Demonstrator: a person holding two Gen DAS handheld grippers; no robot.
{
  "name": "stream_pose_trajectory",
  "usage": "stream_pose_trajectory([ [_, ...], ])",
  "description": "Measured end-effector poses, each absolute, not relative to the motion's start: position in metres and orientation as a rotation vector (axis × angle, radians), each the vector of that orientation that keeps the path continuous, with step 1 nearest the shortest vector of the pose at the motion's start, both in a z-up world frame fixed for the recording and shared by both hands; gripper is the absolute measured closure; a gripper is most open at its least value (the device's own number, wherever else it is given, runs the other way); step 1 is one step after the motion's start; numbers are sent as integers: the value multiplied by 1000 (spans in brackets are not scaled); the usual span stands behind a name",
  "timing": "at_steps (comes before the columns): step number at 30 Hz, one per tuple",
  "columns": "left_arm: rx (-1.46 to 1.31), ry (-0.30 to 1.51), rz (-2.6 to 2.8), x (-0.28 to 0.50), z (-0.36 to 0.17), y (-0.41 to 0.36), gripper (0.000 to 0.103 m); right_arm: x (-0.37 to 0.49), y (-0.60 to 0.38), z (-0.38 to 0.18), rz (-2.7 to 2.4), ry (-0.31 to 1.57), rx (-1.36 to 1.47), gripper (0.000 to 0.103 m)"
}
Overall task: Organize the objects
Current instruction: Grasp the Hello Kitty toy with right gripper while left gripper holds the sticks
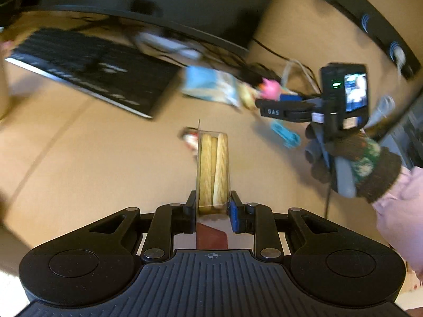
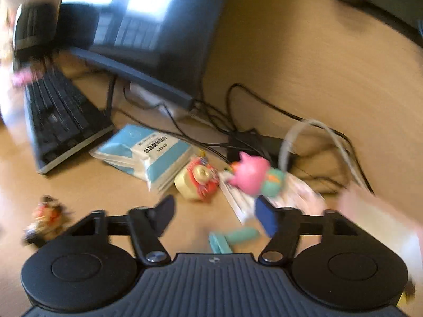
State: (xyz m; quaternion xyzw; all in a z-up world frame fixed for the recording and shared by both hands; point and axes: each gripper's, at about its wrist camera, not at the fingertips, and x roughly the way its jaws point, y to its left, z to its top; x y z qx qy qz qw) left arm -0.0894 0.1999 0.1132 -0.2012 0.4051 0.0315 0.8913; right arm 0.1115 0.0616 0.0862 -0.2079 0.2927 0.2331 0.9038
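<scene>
My left gripper (image 1: 213,204) is shut on a clear packet of biscuit sticks (image 1: 213,169) and holds it above the desk. My right gripper (image 2: 215,211) is open and empty above the desk, and it also shows in the left wrist view (image 1: 275,108) at the right. Just past it lie a pink and teal toy figure (image 2: 253,175), a cream and red round toy (image 2: 197,181) and a blue and white packet (image 2: 148,152). A teal clip (image 2: 230,239) lies under the right gripper. A small red and orange figure (image 2: 45,216) stands at the left.
A black keyboard (image 2: 58,116) and a monitor (image 2: 142,31) stand at the back left. Tangled black and white cables (image 2: 277,132) lie at the back right. A white flat packet (image 2: 290,192) lies under the pink toy. The desk (image 1: 79,158) is light wood.
</scene>
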Motion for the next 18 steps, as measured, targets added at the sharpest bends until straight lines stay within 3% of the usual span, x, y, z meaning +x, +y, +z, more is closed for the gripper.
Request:
stream_pose_trajectory([
  [7, -448, 851, 123, -107, 102, 242, 77, 140, 108, 63, 436, 585, -524, 50],
  [8, -438, 854, 125, -108, 101, 245, 77, 143, 108, 62, 435, 597, -506, 53],
  [10, -426, 853, 135, -114, 101, 251, 77, 146, 107, 60, 422, 646, -469, 71],
  [18, -442, 829, 103, -106, 96, 257, 77, 85, 80, 63, 465, 671, -406, 73],
])
